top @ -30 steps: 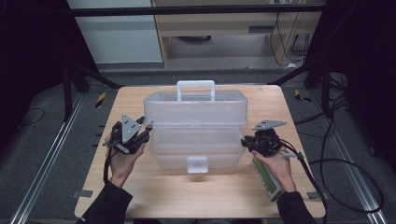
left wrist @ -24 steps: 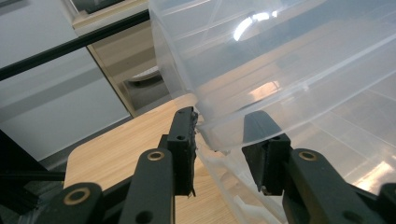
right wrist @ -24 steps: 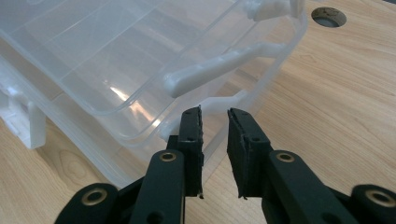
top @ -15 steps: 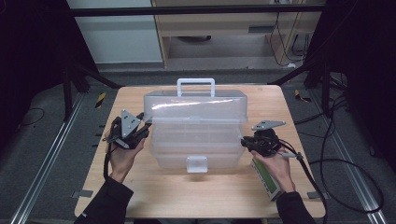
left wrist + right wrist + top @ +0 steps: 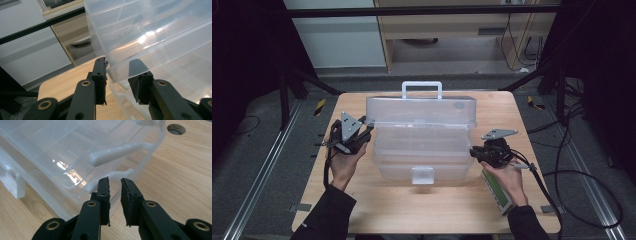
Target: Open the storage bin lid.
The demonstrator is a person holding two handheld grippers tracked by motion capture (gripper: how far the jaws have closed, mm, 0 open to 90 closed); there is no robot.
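Observation:
A clear plastic toolbox (image 5: 422,150) stands mid-table, its lid (image 5: 419,112) raised partway, white handle (image 5: 422,87) at the back and white latch (image 5: 422,175) at the front. My left gripper (image 5: 368,125) is at the lid's left corner. In the left gripper view its jaws (image 5: 118,72) straddle the lid's corner rim (image 5: 117,75) and grip it. My right gripper (image 5: 473,152) sits at the box's right end, low by the base. Its jaws (image 5: 115,185) stand slightly apart with nothing between them, just short of the base's rim (image 5: 110,173).
A long green and white object (image 5: 497,192) lies on the wooden table (image 5: 437,205) under the right hand. A round cable hole (image 5: 176,128) is in the tabletop beyond the box. Black cable (image 5: 562,175) trails off the table's right edge.
The lid has swung up and back, from nearly closed to partway raised, with my left gripper rising at its corner. The right gripper has stayed in place.

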